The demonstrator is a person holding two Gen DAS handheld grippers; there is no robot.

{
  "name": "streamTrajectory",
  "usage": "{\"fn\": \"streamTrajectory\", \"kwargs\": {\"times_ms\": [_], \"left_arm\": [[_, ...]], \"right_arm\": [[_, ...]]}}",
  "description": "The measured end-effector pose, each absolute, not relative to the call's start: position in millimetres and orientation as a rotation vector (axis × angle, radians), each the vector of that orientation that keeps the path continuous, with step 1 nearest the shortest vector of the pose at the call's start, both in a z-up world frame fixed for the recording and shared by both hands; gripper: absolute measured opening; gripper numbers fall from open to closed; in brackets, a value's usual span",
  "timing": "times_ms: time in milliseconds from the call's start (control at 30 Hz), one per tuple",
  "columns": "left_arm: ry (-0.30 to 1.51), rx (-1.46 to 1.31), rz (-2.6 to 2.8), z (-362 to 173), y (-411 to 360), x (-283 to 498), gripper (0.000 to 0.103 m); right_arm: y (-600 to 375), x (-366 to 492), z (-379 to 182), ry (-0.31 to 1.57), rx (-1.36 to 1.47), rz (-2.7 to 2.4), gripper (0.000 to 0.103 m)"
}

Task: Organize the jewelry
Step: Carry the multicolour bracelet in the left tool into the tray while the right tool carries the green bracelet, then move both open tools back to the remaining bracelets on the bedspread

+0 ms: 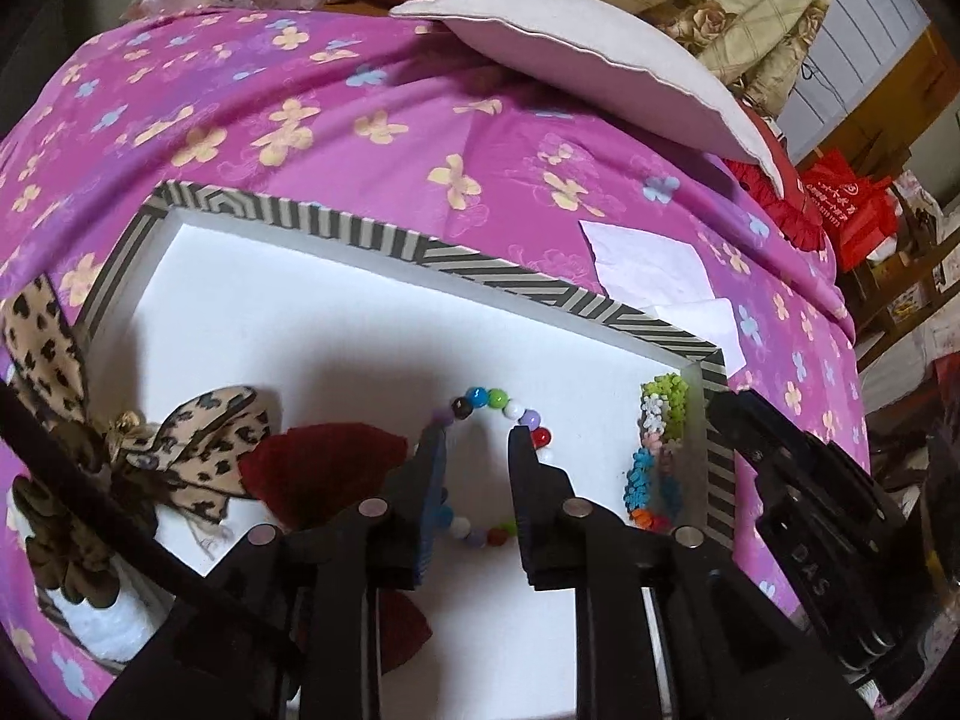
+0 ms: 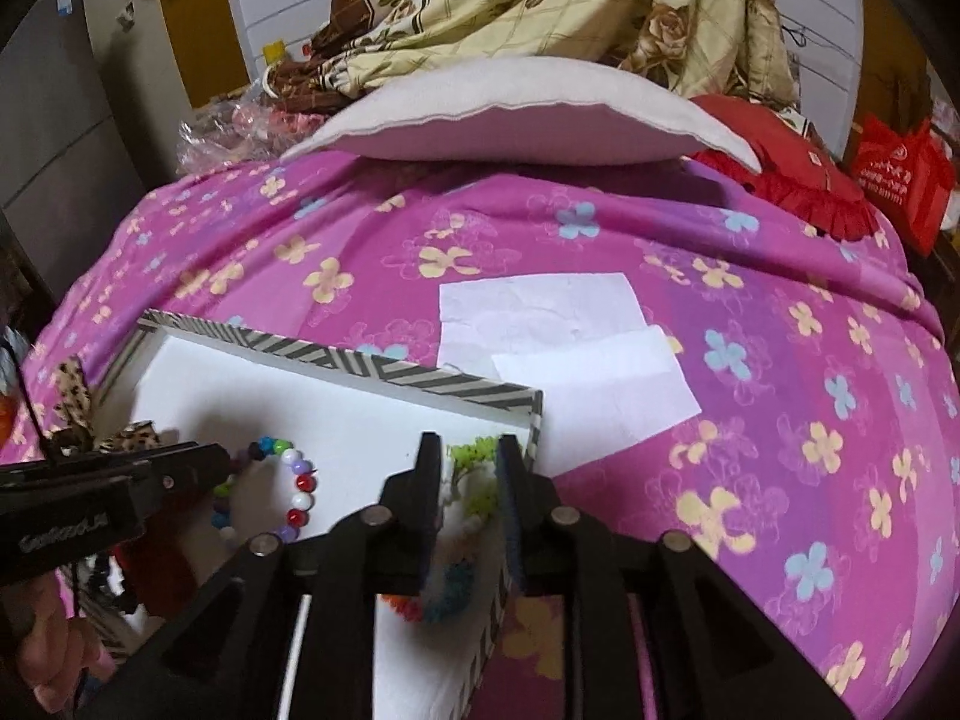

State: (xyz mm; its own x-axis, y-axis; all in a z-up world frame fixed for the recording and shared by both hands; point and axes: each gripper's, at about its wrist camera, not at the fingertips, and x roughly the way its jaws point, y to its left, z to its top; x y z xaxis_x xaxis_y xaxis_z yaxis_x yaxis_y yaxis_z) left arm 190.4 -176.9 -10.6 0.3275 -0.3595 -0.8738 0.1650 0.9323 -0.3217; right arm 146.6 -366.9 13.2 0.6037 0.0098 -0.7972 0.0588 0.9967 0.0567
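Surface: pink floral bedsheet (image 1: 372, 120), white pillow (image 1: 576, 66) at the far end, 2 white paper sheets (image 1: 654, 267) beside the box.
Left view, box: striped-rim box (image 1: 384, 234) with white floor, lying open on the sheet.
Left view, contents: round-bead bracelet (image 1: 498, 405) mid-floor; small-bead bracelet (image 1: 657, 450) against the right wall; leopard bow (image 1: 198, 450) and dark red fabric piece (image 1: 324, 468) at left.
Left view, left gripper (image 1: 477, 441): jaws apart, straddling the round-bead bracelet's loop, pads not pressing it.
Right view, right gripper (image 2: 468, 450): jaws narrowly apart over the small-bead bracelet (image 2: 474, 474) in the box's right end, lime section between the tips, no squeeze visible.
Right view, other: left gripper (image 2: 231, 468) enters from the left edge, tip at the round-bead bracelet (image 2: 297, 492).
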Motion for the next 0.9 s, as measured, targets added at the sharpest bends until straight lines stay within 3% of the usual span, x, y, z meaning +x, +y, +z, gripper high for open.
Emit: {"fn": "streamTrajectory", "kwargs": {"times_ms": [67,467,900], "left_arm": [[1.192,-0.183,-0.342,-7.9,-173.0,185.7,0.034],[1.096,-0.030,-0.302,23.4,-155.0,127.6,0.036],[1.022,0.024,-0.255,36.9,-130.0,67.3,0.036]], "right_arm": [[-368.2,138.9,17.3,0.918,0.092,-0.023,0.032],[-359.9,73.7,34.7,0.918,0.136,-0.003,0.050],[-326.5,11.1,47.3,0.913,0.131,0.015,0.054]]}}
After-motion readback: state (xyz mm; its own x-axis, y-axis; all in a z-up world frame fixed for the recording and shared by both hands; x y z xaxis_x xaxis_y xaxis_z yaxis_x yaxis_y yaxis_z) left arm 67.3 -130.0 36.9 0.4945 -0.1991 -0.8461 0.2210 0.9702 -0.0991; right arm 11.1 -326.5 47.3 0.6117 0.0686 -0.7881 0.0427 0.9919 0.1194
